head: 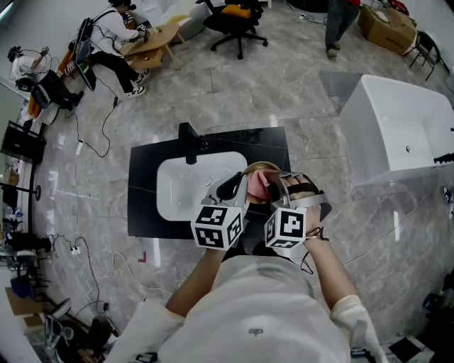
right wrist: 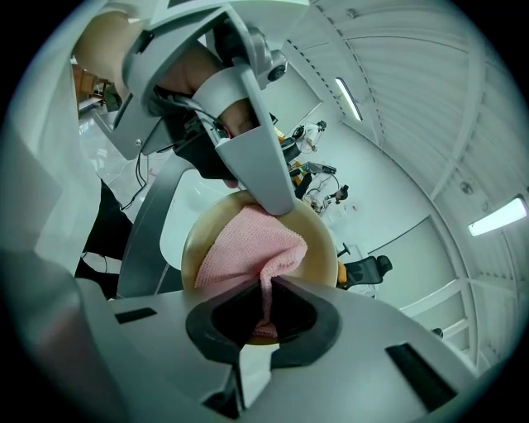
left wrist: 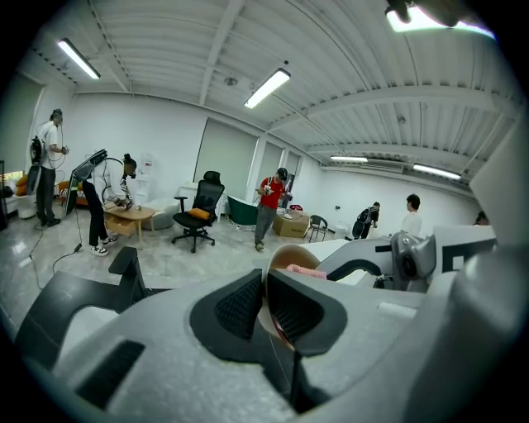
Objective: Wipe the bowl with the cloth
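A tan bowl (head: 250, 169) is held tilted above the counter, its rim pinched by my left gripper (head: 239, 186). In the left gripper view the rim (left wrist: 281, 258) runs between the shut pads of the left gripper (left wrist: 264, 301). My right gripper (right wrist: 266, 310) is shut on a pink cloth (right wrist: 252, 248), which is pressed into the bowl's (right wrist: 322, 248) inside. In the head view the cloth (head: 258, 184) shows in the bowl's mouth beside the right gripper (head: 275, 190). In the right gripper view a left jaw finger (right wrist: 263, 169) clamps the bowl's far rim.
Below lies a black counter (head: 142, 209) with a white sink basin (head: 181, 190) and a black faucet (head: 189, 142). A white tub (head: 397, 124) stands at the right. Several people, a small table (head: 149, 44) and office chairs (head: 234, 21) are across the tiled floor.
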### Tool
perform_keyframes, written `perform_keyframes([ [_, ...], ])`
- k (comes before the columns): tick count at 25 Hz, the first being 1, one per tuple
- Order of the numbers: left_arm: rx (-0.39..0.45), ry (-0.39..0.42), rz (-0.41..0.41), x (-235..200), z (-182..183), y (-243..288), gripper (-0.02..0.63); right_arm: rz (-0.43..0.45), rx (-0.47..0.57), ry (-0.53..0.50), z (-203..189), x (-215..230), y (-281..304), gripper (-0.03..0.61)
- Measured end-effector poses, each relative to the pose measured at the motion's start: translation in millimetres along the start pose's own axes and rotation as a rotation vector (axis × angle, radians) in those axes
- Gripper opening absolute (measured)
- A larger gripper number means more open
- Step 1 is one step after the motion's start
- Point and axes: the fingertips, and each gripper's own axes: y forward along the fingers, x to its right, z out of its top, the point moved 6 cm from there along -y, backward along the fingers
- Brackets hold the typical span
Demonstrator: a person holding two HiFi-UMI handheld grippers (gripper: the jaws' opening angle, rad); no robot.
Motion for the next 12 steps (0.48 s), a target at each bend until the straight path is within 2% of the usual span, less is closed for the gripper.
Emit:
perform_keyframes([
  [6, -0.005, 0.010, -0.001, 3, -2, 3, 0.031, 0.053, -0.002, 0.002, 3, -13, 1, 0.015],
  [12, -0.007, 0.011, -0.004, 5, -6, 3, 0.031, 0.102, 0.047, 0.029, 18, -25, 0, 0.015],
])
